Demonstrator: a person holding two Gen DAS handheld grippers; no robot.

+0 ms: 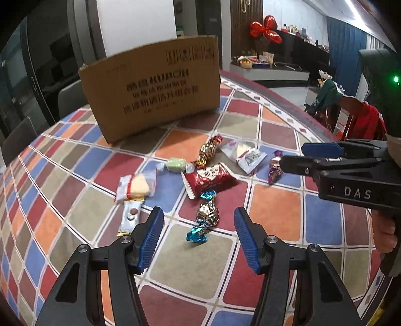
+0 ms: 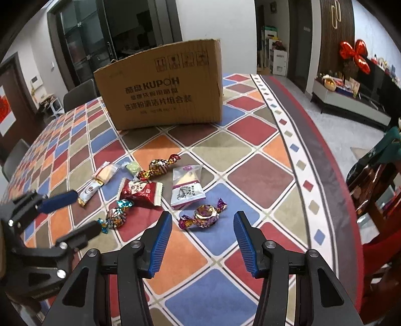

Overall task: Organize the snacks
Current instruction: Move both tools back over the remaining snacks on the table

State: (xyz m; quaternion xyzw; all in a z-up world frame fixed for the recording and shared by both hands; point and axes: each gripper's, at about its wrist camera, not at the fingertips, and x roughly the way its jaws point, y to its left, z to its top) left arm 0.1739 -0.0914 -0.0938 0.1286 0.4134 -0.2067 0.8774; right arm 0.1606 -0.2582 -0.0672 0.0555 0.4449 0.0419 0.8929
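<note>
crinkly foil candies (image 2: 203,214), corrugated cardboard box (image 2: 163,85)

A bench (image 2: 250,160) covered in a multicoloured diamond-patterned cloth is seen before white walls (image 2: 215,17) and dark glass doors (image 2: 82,42). A red foil bow (image 2: 354,54) is hung above a low sideboard (image 2: 351,105).

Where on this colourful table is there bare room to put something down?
Bare patches: the strip between the cardboard box and the sweets, and the tiles right of the purple-wrapped candy toward the table's patterned border. Crowded: the middle, around the red packet, where the wrapped snacks lie close together.
</note>
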